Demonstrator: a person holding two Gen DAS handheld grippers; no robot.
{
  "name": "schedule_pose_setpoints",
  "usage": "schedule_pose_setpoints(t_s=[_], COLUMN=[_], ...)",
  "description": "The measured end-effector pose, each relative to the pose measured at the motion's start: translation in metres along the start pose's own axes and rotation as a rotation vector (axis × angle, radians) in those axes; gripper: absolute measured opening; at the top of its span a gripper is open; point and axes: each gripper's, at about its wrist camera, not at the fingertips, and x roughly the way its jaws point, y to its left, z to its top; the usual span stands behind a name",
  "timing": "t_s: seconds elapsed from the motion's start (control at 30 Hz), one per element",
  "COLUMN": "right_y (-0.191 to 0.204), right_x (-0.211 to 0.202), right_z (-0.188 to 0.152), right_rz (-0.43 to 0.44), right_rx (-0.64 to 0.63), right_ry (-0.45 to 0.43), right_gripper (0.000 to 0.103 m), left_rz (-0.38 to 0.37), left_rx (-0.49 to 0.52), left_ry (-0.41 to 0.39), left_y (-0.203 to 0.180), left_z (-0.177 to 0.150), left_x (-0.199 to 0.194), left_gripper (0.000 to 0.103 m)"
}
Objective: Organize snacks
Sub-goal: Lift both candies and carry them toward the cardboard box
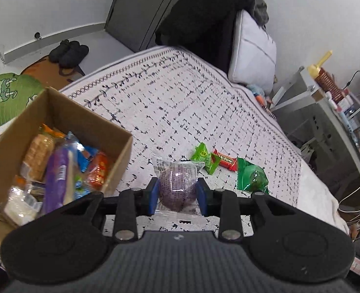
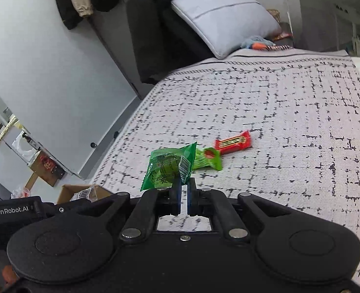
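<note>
On a bed (image 1: 180, 102) covered with a white blanket (image 2: 289, 112) printed in broken black lines, two handheld grippers work among scattered snacks. At the left wrist camera, the left gripper (image 1: 177, 196) has its blue-padded jaws closed on a clear-wrapped purple bun (image 1: 177, 185), the packet sitting just above the blanket beside a cardboard box (image 1: 121, 146). That box stands at the left, already crowded with wrapped snacks, among them a long purple packet (image 1: 56, 178), an orange-red packet (image 1: 98, 171) and a pale biscuit pack (image 1: 37, 156); their print is too blurred to read.

At the right wrist camera, the right gripper (image 2: 184, 196) has its jaws drawn narrow on the edge of a green snack bag (image 2: 167, 168), which shows a barcode and dark lettering too small to make out. Just beyond it on the blanket lie a light green wrapper (image 2: 208, 161) with a red spot and a red candy bar (image 2: 233, 142) with a gold label, unreadable. A grey pillow (image 2: 226, 17) leans at the head of the bed. "GenRobot.AI" is printed in white on the black device (image 2: 10, 211) at the lower left. Black slippers (image 1: 69, 50) sit on the floor in the left view.
</note>
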Motion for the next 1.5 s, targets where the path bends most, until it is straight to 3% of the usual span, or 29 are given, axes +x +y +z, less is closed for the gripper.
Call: schedule_pose_setpoints(t_s=[0.33, 0.73, 1.1, 1.5], right_y=[0.043, 0.082, 0.099, 0.127], right_x=[-0.025, -0.024, -0.014, 0.014], right_z=[-0.009, -0.029, -0.039, -0.043], right_rz=[0.026, 0.039, 0.039, 0.096], right_rx=[-0.059, -0.088, -0.062, -0.093], right_ry=[-0.043, -0.051, -0.051, -0.006], right_gripper=[0.004, 0.004, 0.004, 0.004], left_rz=[-0.020, -0.027, -0.024, 0.039], left_rx=[-0.012, -0.041, -0.117, -0.169], left_ry=[-0.039, -0.073, -0.062, -0.017], left_y=[0.028, 0.062, 0.097, 0.125], left_z=[-0.005, -0.007, 0.001, 0.011], left_x=[-0.034, -0.059, -0.056, -0.039], left_gripper=[0.032, 0.032, 0.032, 0.032])
